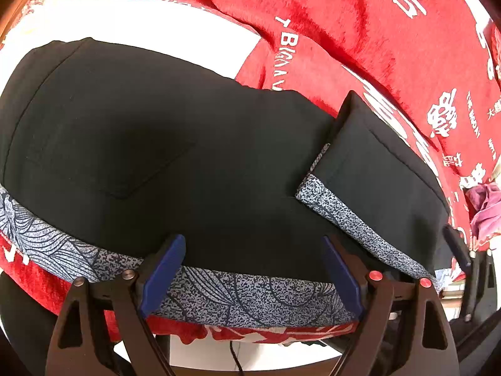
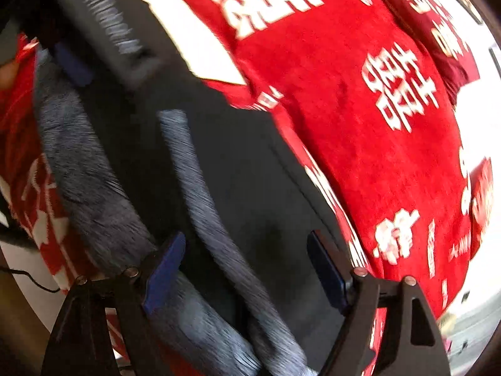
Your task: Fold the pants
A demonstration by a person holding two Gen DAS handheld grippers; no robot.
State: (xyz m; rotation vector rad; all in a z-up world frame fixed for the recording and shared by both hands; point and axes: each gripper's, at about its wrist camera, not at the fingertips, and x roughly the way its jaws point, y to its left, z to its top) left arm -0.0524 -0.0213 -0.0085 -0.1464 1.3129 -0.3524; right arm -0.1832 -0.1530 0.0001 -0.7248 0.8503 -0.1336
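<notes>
pants (image 1: 188, 144) on red blanket (image 1: 360, 47) | left gripper (image 1: 253, 272) wide, empty | right gripper (image 2: 247, 269) wide, seemingly empty, blurred

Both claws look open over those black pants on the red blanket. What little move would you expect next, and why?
Probably the left claw closes on the patterned hem lying between its open fingers. The black pants look only partly folded, one flap doubled over, and the right claw is empty.

White Chinese characters cover the red blanket (image 1: 360, 31), illegible
</notes>
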